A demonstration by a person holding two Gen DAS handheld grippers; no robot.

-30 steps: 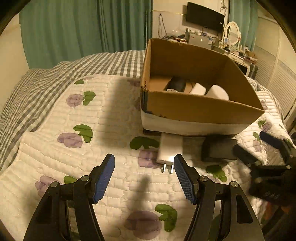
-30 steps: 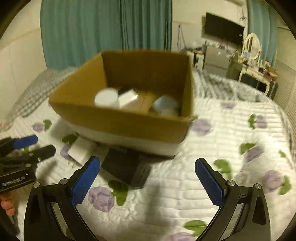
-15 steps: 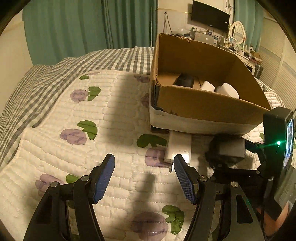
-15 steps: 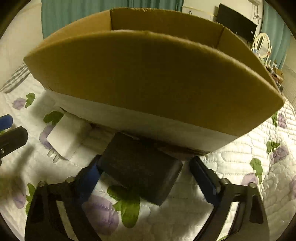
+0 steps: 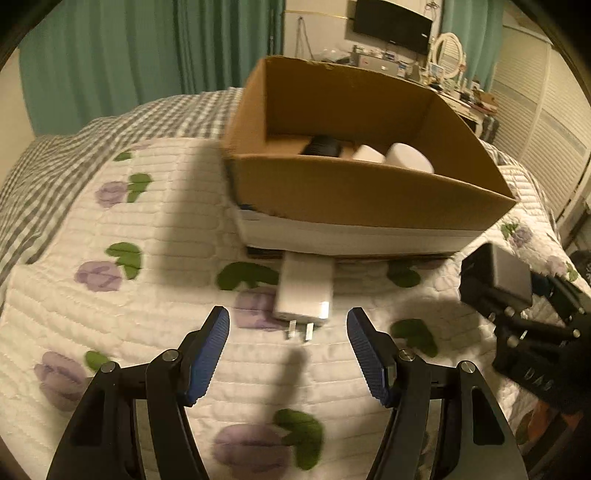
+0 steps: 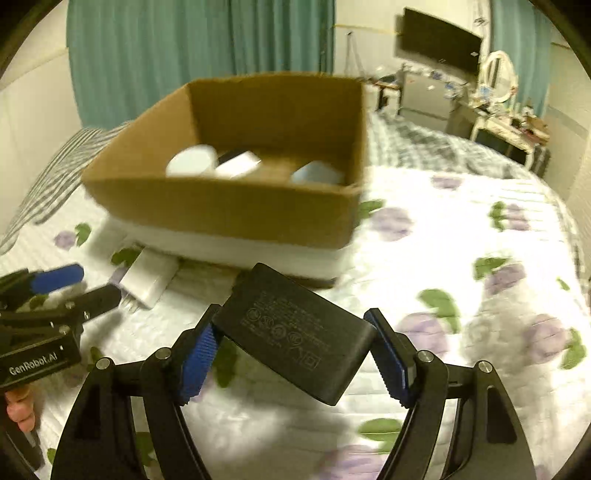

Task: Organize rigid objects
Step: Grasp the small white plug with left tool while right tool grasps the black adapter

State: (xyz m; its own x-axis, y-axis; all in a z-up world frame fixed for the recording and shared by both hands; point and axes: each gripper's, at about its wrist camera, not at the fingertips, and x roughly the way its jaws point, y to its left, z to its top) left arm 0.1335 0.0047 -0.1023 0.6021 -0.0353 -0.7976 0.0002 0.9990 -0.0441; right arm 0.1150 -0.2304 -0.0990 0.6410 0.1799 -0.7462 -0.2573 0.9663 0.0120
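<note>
A black power adapter (image 6: 295, 332) hangs tilted above the quilt, label side up. My right gripper (image 6: 291, 354) grips it by two opposite sides, its jaws still closing. The same adapter (image 5: 496, 275) shows at the right edge of the left wrist view. A white plug charger (image 5: 304, 291) lies on the quilt against the front of the cardboard box (image 5: 362, 195), prongs toward me. My left gripper (image 5: 288, 343) stands open just short of it, with nothing between its fingers. The box (image 6: 229, 210) holds two white items and a dark one.
The box sits on a white quilt (image 5: 155, 236) with purple flowers, over a grey checked blanket (image 5: 48, 184). Teal curtains (image 5: 129, 55), a wall TV (image 5: 391, 20) and a cluttered dresser (image 6: 509, 122) stand behind the bed. A hand's fingers (image 6: 18, 410) show under the left gripper.
My right gripper went in to the black adapter at the foot of the box, closed on it and pulled back with it lifted. The left gripper has hardly moved.
</note>
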